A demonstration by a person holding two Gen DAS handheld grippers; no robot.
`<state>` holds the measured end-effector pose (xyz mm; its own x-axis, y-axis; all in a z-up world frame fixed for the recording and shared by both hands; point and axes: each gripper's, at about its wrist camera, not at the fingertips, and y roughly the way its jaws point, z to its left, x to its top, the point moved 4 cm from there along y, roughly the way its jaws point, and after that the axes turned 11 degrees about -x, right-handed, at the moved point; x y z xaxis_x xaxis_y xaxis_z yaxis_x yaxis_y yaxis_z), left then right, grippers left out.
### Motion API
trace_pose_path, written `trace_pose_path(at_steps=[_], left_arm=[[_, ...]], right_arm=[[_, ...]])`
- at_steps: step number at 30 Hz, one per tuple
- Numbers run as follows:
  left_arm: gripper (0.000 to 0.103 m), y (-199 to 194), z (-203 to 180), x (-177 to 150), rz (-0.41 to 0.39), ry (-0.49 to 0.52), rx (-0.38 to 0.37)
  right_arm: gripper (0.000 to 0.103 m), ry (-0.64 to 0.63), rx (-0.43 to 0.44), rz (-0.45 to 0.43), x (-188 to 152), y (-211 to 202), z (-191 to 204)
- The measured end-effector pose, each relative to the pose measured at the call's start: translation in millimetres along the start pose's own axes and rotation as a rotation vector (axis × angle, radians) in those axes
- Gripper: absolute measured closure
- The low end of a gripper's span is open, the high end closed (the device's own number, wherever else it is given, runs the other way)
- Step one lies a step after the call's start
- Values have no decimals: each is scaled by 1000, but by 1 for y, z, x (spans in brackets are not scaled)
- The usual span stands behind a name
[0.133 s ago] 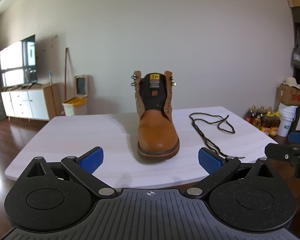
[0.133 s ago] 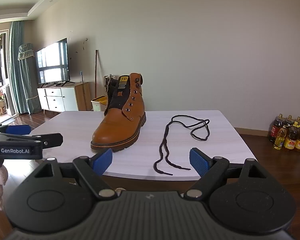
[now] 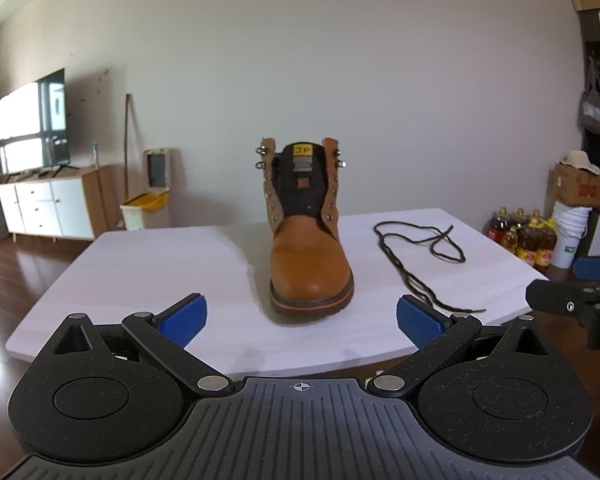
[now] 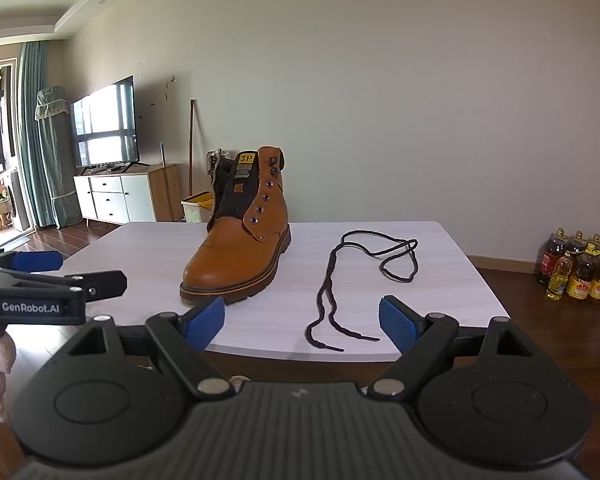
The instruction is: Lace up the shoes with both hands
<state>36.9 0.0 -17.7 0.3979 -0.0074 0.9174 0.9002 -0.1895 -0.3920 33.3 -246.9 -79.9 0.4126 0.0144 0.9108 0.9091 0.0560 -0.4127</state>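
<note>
Nothing has shifted since 0.1 s earlier: left tool [image 3: 302, 318] and right tool [image 4: 302, 322] stay spread and empty off the near tabletop [image 3: 140, 264] edge, tan leather boot [image 3: 310, 256] mid-tabletop, loose black lace [image 4: 332, 280] toward its right edge, so lacing is unstarted.

Tan boot [image 3: 310, 264] with black tongue, black lace [image 4: 328, 292], pale table [image 3: 140, 272] — blue ribbed pads [image 3: 182, 320].

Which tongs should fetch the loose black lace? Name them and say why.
Right, probably. The open right tongs face the black cord shoelace lying straight ahead; the open left tongs face the tan leather boot.
</note>
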Motion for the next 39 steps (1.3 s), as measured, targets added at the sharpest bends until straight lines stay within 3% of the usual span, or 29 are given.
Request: trace_pose_path(at_steps=[11, 14, 39], left_arm=[[0, 3, 2, -2, 23, -5, -1], [0, 4, 2, -2, 25, -5, 1], [0, 6, 12, -10, 38, -5, 28]], right_arm=[[17, 0, 5, 38, -3, 5, -3], [17, 2, 2, 9, -6, -6, -3], [17, -9, 12, 20, -9, 7, 7]])
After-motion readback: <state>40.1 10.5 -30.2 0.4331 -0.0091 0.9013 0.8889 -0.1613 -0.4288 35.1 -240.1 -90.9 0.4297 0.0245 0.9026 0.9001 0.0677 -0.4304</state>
